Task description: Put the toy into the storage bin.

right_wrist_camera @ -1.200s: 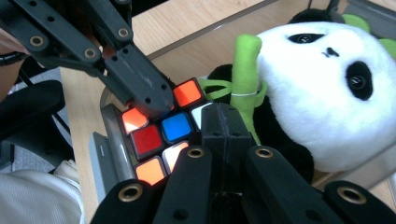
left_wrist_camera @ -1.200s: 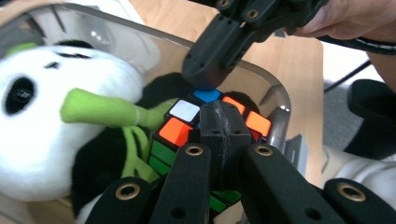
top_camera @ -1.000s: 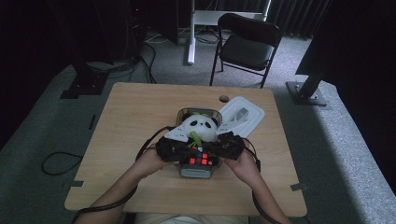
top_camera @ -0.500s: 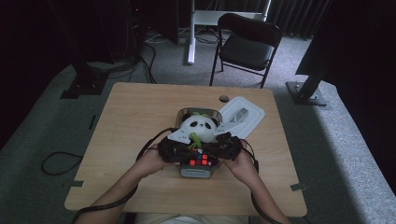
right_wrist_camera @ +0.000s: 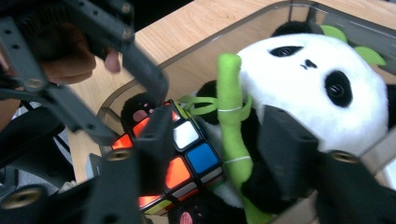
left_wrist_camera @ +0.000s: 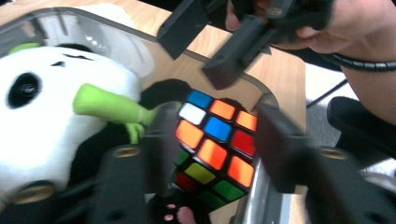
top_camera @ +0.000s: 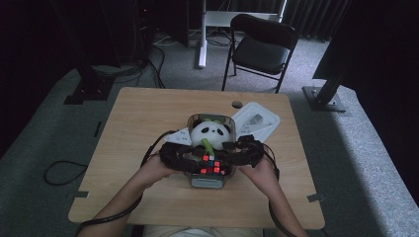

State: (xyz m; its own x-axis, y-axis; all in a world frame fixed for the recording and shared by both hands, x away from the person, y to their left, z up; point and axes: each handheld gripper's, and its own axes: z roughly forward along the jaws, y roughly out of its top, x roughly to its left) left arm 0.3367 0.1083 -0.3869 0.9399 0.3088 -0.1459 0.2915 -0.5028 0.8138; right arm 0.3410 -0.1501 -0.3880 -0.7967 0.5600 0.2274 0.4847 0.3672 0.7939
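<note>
A clear plastic bin [top_camera: 210,181] near the table's front edge holds a panda plush [top_camera: 211,131] with a green bamboo stick [right_wrist_camera: 231,116] and a colourful puzzle cube [top_camera: 210,165]. My left gripper [top_camera: 185,160] reaches in from the left. Its jaws have just been opening, and the cube [left_wrist_camera: 215,140] lies between and below them, not pinched. My right gripper [top_camera: 237,155] comes from the right, its jaws also just opened, straddling the cube's corner [right_wrist_camera: 187,154] and the bamboo without pressing. Both grippers hover close together over the bin.
The bin's white lid [top_camera: 257,121] lies behind it to the right, beside a round hole [top_camera: 237,104] in the wooden table [top_camera: 148,113]. A black chair [top_camera: 262,44] stands beyond the far edge. Cables trail off both grippers toward the person.
Both hands stay over the bin in nearly the same place. The cube and panda have not moved.
</note>
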